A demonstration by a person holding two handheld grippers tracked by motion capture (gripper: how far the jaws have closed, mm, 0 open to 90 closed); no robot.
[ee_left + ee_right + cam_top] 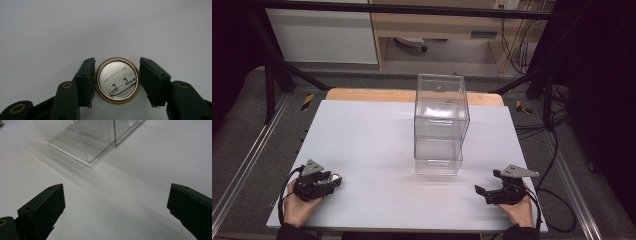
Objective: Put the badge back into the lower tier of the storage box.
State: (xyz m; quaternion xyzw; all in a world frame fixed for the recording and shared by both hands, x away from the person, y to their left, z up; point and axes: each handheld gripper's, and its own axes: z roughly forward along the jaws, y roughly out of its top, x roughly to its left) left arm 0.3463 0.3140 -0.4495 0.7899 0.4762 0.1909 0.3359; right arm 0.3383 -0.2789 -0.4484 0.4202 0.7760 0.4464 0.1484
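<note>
A round pin badge (117, 80) lies back-up on the white table, silver with a gold rim and a safety-pin clasp. My left gripper (117, 61) is shut on it, with a black pad against each side of its rim. In the high view the left gripper (331, 184) rests at the table's front left, held in a hand, and the badge (335, 178) sits at its tip. My right gripper (482, 194) rests at the front right, open, its jaws pointing left. In its own view the right gripper (116, 186) holds nothing between its wide-spread jaws.
Two clear plastic boxes (441, 125) are stacked in the middle of the white table (362, 140), and their lower corner (87, 157) lies ahead of the right gripper. A black frame and cables surround the table. A wooden board edge (362, 95) runs along the back.
</note>
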